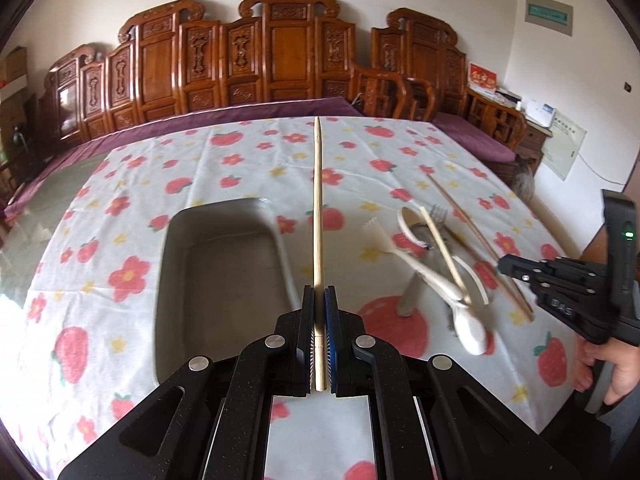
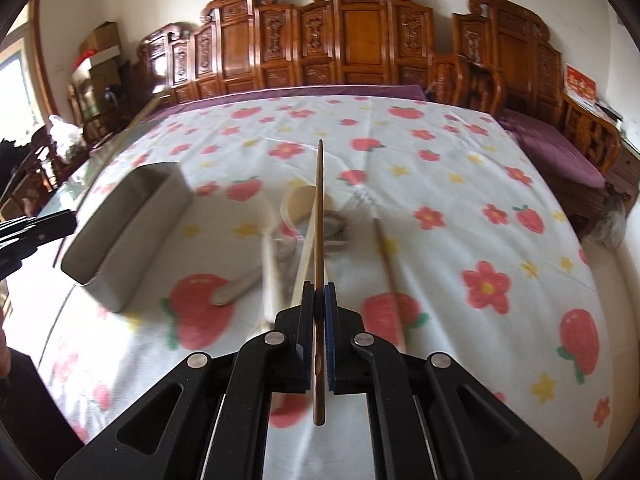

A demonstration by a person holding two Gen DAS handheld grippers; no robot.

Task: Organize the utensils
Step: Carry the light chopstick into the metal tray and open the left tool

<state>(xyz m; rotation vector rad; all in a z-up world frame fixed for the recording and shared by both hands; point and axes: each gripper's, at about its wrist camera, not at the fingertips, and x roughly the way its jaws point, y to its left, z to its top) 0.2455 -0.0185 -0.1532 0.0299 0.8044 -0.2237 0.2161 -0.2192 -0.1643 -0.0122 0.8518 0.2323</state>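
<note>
Left tongs (image 1: 319, 300) clamp a pale chopstick (image 1: 318, 200); right tongs (image 2: 319, 296) clamp a dark chopstick (image 2: 319, 216). The grey tray (image 1: 176, 240) sits empty on the tabletop (image 1: 240, 152) (nothing sorted yet). Spoons and forks (image 1: 440, 264) lie heaped beside it.

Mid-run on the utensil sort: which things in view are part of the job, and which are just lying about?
Job:
- pale bamboo chopstick, clamped in left gripper
- dark brown chopstick, clamped in right gripper
- grey rectangular tray
- heap of pale spoons and forks

Lying about:
- carved wooden bench
- purple cushion

Bright daylight was cast from the left; utensils (image 2: 280, 248) were motion-blurred, and edges were bent by fisheye distortion.
</note>
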